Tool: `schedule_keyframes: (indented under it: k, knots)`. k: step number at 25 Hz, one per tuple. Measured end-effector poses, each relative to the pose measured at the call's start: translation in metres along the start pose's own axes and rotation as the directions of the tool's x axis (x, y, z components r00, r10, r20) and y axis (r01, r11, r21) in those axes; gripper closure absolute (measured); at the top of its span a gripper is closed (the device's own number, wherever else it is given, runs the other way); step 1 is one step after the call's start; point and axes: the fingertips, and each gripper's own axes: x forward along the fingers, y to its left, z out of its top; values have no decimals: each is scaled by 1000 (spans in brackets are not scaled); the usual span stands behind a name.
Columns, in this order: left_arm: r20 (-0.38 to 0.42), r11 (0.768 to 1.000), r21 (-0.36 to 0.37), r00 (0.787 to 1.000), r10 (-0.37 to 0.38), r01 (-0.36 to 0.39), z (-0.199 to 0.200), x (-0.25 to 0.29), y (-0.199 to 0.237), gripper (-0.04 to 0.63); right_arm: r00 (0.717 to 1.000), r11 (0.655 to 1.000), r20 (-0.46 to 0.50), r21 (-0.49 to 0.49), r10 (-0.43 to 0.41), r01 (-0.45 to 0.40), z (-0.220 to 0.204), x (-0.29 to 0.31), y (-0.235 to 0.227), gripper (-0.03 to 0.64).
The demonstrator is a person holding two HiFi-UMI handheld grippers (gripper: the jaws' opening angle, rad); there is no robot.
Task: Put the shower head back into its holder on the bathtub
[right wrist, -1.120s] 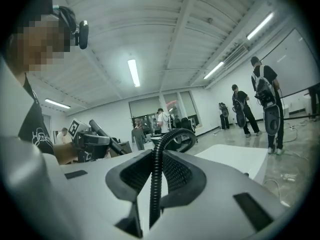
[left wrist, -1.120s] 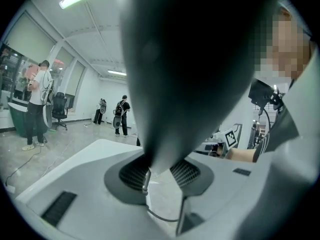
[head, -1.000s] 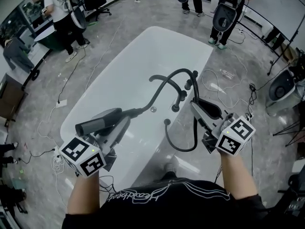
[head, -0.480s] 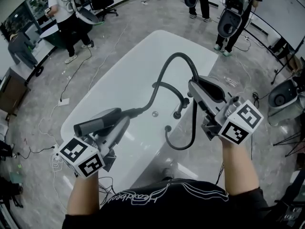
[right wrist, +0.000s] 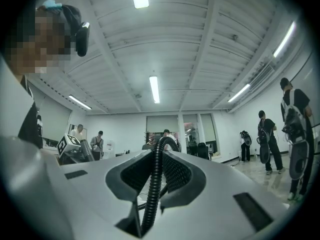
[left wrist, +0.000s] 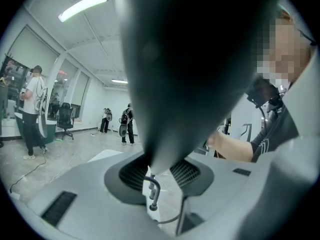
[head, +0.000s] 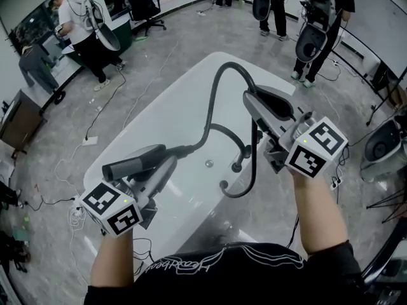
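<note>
1. The shower head (head: 130,163) is held by the left tongs (head: 166,162), at 8 o'clock in the head view. These tongs are closed partway round its thick, dark handle.
2. The hose (head: 219,84) is pinched by the right tongs (head: 253,107), at 2 o'clock. These tongs are narrow, because the hose is thin.
3. The shower head is not yet in its holder. It is held over the near end of the white bathtub (head: 159,116).
4. The hose is probably lifted high so that it is not caught on the taps (head: 240,154) and does not tug at the shower head. An arch is made by it between the two tongs.
5. The holder is thought to be among those dark taps on the tub's edge, at 3 o'clock from the shower head. Which piece it is cannot be told.
6. The whole tub, the arch and the loop of hose hanging down near 6 o'clock are shown only in the head view.
7. In the left gripper view, the gap between the jaws is seen filled by the shower head. In the right gripper view, the ribbed hose is seen squeezed between the jaws. Both grips are partly hidden in the head view.
</note>
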Motion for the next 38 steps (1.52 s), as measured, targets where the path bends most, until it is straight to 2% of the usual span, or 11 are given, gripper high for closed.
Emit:
schedule_keyframes:
  k: [8, 15, 21, 30, 38]
  knots:
    - [23, 999, 35, 1000, -11, 10, 19, 29, -6, 463, 1000, 997, -10, -75, 13, -14, 9, 18, -21, 551]
    - [35, 997, 51, 998, -61, 59, 35, 41, 9, 463, 999, 984, -7, -174, -39, 37, 20, 45, -29, 551]
    - [26, 992, 48, 992, -120, 119, 34, 53, 8, 463, 995, 976, -7, -198, -95, 92, 21, 38, -37, 551]
    - [-39, 985, -12, 984, -173, 172, -5, 83, 10, 463, 984, 980, -88, -144, -153, 139, -40, 26, -55, 551]
    - [-70, 987, -63, 986, -152, 148, -45, 81, 13, 463, 974, 985, -167, -105, -155, 138, -105, 13, -49, 551]
